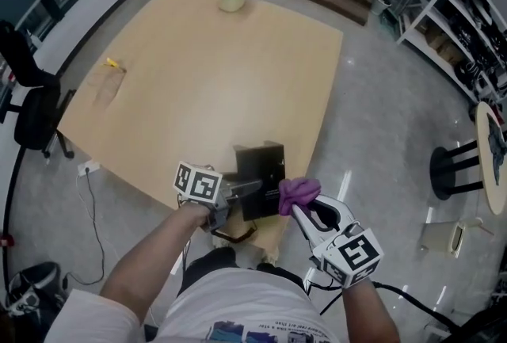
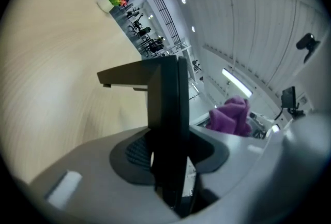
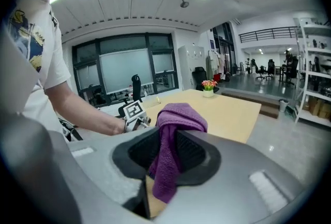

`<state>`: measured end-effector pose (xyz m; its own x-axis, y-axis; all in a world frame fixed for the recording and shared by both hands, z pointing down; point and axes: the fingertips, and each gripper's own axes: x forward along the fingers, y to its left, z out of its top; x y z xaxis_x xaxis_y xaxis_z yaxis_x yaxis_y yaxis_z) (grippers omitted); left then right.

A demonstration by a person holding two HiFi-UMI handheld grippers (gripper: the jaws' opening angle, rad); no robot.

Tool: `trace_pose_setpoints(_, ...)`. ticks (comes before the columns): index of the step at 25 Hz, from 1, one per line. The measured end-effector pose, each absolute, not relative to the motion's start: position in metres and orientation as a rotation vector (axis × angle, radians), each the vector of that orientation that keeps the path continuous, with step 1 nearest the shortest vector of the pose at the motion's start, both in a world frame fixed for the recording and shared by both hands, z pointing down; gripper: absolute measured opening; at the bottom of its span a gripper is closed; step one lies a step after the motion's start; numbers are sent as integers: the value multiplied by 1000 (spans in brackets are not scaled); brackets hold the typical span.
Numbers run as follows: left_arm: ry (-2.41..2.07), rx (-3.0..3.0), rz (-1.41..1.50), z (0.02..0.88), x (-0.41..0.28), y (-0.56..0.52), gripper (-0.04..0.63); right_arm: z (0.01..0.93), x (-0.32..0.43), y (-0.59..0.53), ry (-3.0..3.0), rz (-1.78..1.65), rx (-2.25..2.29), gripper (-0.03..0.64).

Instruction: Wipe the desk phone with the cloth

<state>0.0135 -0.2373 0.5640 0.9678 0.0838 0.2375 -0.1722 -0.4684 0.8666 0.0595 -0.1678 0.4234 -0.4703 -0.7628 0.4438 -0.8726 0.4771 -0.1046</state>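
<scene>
Seen from above, the person wore a white short-sleeved T-shirt (image 1: 238,310) with a coloured print on the chest. The left gripper (image 1: 255,189) and the right gripper (image 1: 292,207) each had a pale grey shell and dark ribbed pads (image 3: 192,151) lining the jaws. Behind the jaws of each sat a white cube (image 1: 197,183) bearing black square markers. A thin black cable (image 1: 408,295) trailed behind the right one.

No legible words, brands or numbers anywhere. Only black-and-white square marker patterns on the left cube (image 1: 198,183), just left of the desk phone (image 1: 260,175), and on the right cube (image 1: 354,252), lower right of it. Printed graphic on the white T-shirt (image 1: 238,331) below it, too blurred to read.
</scene>
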Motion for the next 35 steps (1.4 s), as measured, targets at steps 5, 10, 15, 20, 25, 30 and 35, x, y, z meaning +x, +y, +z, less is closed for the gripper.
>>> trace_pose_setpoints(5, -55, 2040, 256, 535, 9, -214, 182, 397, 42, -219, -2464, 334, 1319, 94)
trace_pose_setpoints(10, -55, 2042, 220, 525, 6, -197, 181, 401, 14, -226, -2536, 331, 1170, 94)
trace_pose_setpoints(15, -85, 2042, 184, 517, -1, -195, 181, 423, 2, -187, -2544, 392, 1057, 94)
trace_pose_setpoints(20, -110, 2072, 166, 508, -11, -197, 181, 440, 4, -146, -2534, 455, 988, 94)
trace_pose_setpoints(25, -135, 2081, 130, 497, -17, -200, 181, 452, 8, -109, -2499, 481, 890, 94)
trace_pose_setpoints(30, -105, 2082, 121, 489, -16, -193, 181, 413, 17, -127, -2563, 377, 935, 94)
trace_pose_setpoints(35, -93, 2070, 101, 490, -16, -183, 181, 371, 19, -168, -2628, 250, 1012, 94)
